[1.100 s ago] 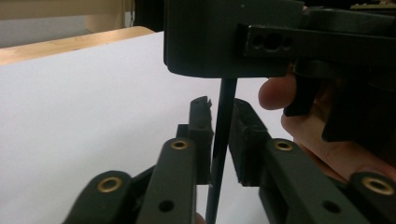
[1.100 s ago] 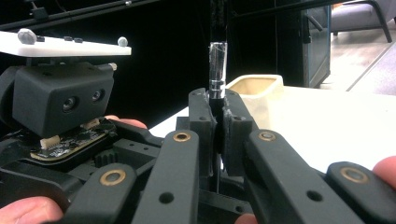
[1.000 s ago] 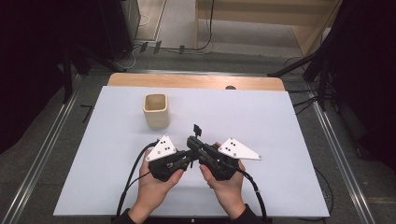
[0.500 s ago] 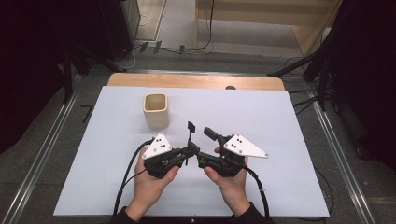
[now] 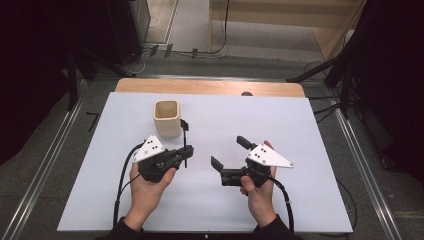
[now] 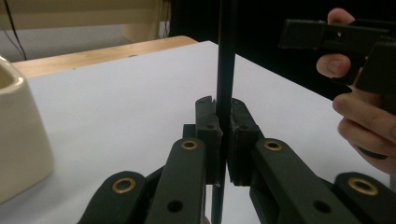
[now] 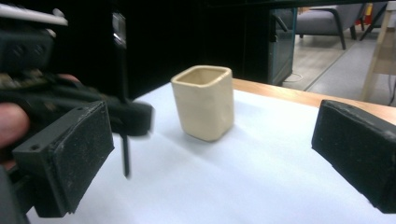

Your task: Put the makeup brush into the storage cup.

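Observation:
A thin black rod (image 5: 184, 136) with a wider flat top stands upright, clamped in my left gripper (image 5: 186, 152), which is shut on it. In the left gripper view the rod (image 6: 225, 56) rises between the pressed pads (image 6: 208, 126). My right gripper (image 5: 231, 153) is to the right of it with its jaws wide; they have just been opening and nothing is between them. From the right gripper view, the rod (image 7: 122, 93) and the left gripper (image 7: 135, 119) are at the left. A cream square cup (image 5: 166, 117) stands just behind the left gripper.
A white mat (image 5: 300, 130) covers the table, with a wooden edge (image 5: 210, 87) along the far side. Cables trail from both grippers toward the near edge. Dark stands and floor surround the table.
The two grippers were together at the middle with the rod between them. The right gripper's jaws have opened and it has moved right; the left has carried the rod left, nearer the cup.

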A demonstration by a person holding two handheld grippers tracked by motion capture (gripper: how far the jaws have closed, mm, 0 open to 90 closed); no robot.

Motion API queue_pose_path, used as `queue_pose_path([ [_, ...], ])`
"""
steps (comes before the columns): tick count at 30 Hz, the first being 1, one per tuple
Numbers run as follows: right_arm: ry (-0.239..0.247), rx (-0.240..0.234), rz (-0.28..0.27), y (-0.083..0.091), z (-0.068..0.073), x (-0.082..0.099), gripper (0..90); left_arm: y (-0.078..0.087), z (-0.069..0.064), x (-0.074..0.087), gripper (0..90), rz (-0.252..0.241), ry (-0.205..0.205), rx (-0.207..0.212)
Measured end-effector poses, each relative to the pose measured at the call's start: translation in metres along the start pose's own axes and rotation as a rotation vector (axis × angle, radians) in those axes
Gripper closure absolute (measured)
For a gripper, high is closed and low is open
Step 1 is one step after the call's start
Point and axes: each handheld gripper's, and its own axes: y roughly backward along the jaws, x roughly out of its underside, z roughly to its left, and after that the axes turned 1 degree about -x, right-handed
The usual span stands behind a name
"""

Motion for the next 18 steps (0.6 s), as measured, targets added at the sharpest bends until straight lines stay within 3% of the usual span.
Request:
queue_pose_path([
  [12,0.017,0.071,-0.001,0.022,-0.034,0.013,0.0,0.008,0.009,-0.003,86.6,-0.029,0.013,-0.024],
  [18,0.047,0.119,0.009,0.033,-0.044,0.021,0.7,0.011,0.014,-0.004,86.6,-0.04,0.018,-0.039],
])
